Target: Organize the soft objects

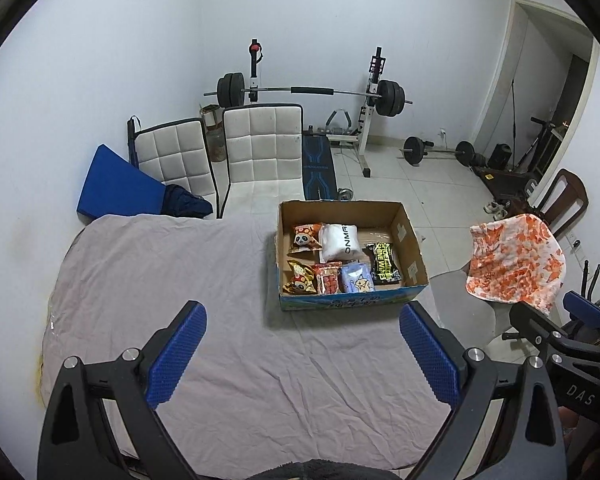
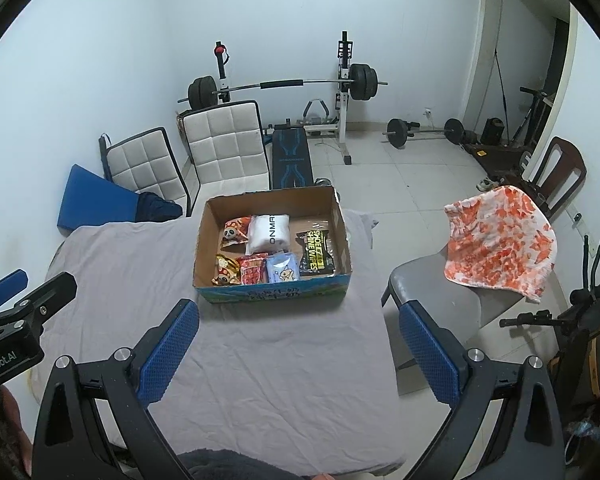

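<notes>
My left gripper (image 1: 302, 344) and my right gripper (image 2: 298, 340) both hang with jaws spread wide and nothing between them, above the bare grey sheet (image 1: 228, 360) on the table. Beyond them sits the cardboard box (image 1: 414, 254), its long axis running across my view, holding the soft packs: two panda snack bags (image 1: 305, 237), a white pouch (image 1: 340, 242), a red pack (image 1: 327, 278), a pale blue pack (image 1: 356, 278). The black wipes packet (image 1: 385, 262) lies lengthwise, pointing away from me.
</notes>
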{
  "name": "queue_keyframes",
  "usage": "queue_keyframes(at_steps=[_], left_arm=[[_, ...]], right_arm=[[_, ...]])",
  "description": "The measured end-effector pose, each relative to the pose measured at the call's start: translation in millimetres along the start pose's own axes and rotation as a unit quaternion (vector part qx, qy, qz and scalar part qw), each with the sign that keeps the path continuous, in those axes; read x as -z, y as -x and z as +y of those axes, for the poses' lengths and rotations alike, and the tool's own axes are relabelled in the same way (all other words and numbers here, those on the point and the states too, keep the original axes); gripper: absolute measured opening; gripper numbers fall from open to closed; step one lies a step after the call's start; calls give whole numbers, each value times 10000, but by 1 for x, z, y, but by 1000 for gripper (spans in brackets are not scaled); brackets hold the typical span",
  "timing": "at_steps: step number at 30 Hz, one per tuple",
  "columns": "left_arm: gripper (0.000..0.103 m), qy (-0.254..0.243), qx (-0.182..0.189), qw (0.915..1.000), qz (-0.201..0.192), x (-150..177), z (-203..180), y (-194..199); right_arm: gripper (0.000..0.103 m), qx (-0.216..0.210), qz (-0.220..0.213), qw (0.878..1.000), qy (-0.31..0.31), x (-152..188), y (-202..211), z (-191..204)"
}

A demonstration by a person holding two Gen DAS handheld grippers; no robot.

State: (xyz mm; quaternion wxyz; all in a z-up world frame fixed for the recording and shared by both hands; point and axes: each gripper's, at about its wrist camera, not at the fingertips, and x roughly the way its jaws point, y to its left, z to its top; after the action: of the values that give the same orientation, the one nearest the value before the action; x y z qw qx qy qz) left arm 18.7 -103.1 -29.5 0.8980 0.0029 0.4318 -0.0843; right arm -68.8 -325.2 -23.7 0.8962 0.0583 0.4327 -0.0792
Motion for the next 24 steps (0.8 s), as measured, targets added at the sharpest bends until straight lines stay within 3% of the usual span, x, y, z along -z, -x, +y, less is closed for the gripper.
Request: queue_keyframes(at_steps=[24], left_arm=[[99, -28, 42, 10000, 81, 1, 1, -5]], right_arm=[[102, 29, -72, 10000, -4, -4, 9, -3]])
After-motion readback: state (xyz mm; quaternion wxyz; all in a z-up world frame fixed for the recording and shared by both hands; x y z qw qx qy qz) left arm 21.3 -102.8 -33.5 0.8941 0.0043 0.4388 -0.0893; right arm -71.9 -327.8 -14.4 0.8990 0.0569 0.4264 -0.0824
